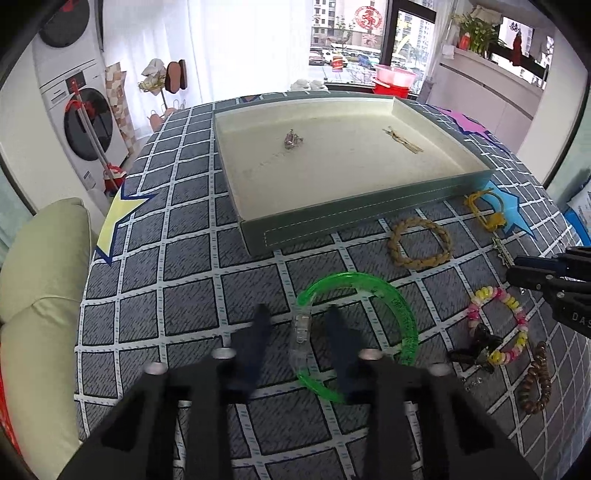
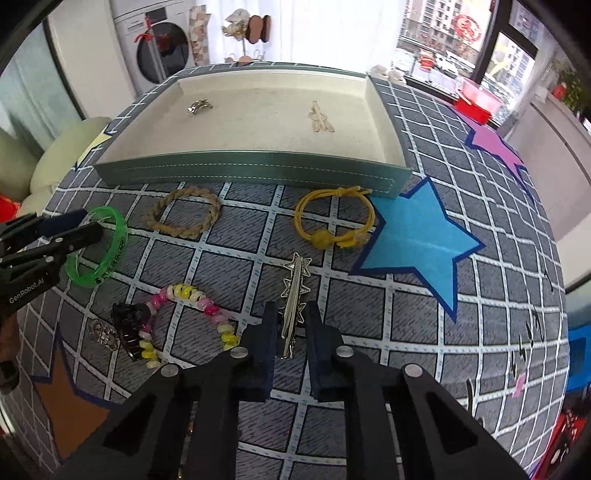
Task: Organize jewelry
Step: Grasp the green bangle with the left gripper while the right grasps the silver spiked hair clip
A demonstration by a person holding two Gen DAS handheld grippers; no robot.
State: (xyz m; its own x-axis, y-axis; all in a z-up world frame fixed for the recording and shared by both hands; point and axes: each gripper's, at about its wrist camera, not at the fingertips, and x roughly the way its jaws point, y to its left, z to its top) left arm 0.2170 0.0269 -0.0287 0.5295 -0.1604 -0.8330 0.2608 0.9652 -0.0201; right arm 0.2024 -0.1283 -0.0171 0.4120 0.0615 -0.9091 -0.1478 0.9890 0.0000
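Grippers [image 1: 299, 328] [image 2: 291, 325] on bangle [image 1: 402, 314], hairpin [image 2: 293, 291]

Tabletop [image 1: 192, 236] covered in grey grid-pattern cloth with coloured star prints. White stacked washer-dryer [image 1: 79, 110] far left, red-handled mop [image 1: 92, 136] leaning on it. Pale cushioned sofa [image 1: 40, 280] at left edge. Sheer white curtain [image 1: 240, 44], big window [image 1: 347, 33] showing daylight, street, apartment blocks. Red basin [image 1: 393, 79] by window.

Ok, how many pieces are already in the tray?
2. A small silver clip lies toward the tray's left side, and a pale gold hairpin lies toward its right. The floor of the tray is in full view, so nothing looks hidden.
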